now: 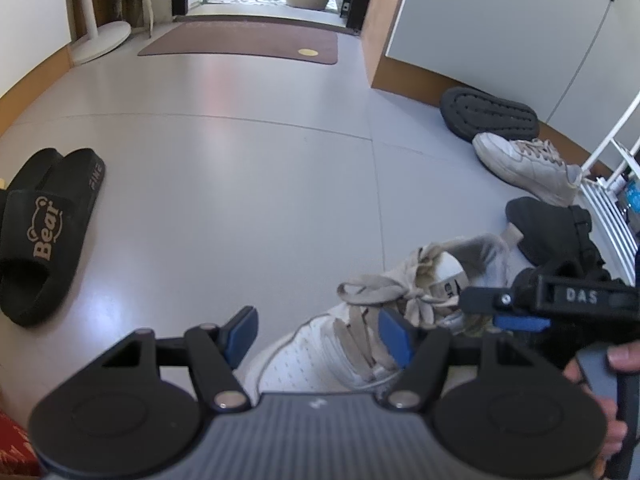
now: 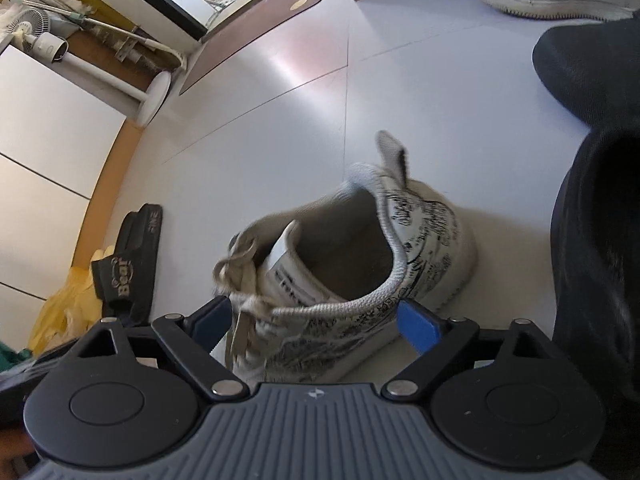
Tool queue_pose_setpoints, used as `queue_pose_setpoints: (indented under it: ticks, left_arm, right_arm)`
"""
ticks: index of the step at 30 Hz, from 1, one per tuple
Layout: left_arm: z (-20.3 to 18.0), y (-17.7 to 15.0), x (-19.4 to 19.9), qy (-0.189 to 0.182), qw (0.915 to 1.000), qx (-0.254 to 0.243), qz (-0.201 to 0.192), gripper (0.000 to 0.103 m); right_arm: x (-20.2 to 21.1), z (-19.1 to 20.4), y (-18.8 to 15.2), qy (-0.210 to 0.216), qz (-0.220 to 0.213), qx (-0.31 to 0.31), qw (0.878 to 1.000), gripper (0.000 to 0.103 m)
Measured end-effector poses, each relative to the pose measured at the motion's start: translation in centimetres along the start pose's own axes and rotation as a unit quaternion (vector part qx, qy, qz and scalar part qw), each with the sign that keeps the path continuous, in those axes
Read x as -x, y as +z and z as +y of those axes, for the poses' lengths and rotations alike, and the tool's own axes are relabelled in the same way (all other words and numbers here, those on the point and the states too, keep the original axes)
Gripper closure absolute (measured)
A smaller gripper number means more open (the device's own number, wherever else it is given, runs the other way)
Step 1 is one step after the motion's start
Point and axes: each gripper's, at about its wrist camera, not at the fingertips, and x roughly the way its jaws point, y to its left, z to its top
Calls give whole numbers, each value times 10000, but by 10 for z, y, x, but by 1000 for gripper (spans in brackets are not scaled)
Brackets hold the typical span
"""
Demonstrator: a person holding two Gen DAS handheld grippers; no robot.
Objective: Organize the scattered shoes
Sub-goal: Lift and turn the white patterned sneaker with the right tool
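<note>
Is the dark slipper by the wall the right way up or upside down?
Upside down. In the left wrist view the dark slipper shows its bumpy tread sole facing up, beside the white sneaker.

The word "Bear", with a small bear face drawn above it, stands in tan letters on the strap of the black slipper (image 1: 38,236) at nine o'clock. On the side of its sole is "FINE". The letters "DAS" are on the black body of the right gripper (image 1: 516,318) at three o'clock. The white sneaker (image 2: 360,264) carries black scribbled writing on its side, not readable.
</note>
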Motion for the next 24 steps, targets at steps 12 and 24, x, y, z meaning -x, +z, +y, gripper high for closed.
queue_pose_setpoints:
  ticks: [12,24]
  left_arm:
    - [5,-5,-1,22,10000,63,65,34]
    - [4,-5,-2,-6,9999,76,87,33]
  right_arm:
    - [-22,0,-8,-56,197,397,9990,21]
    - [-3,6,-3,-56,117,924,9956,53]
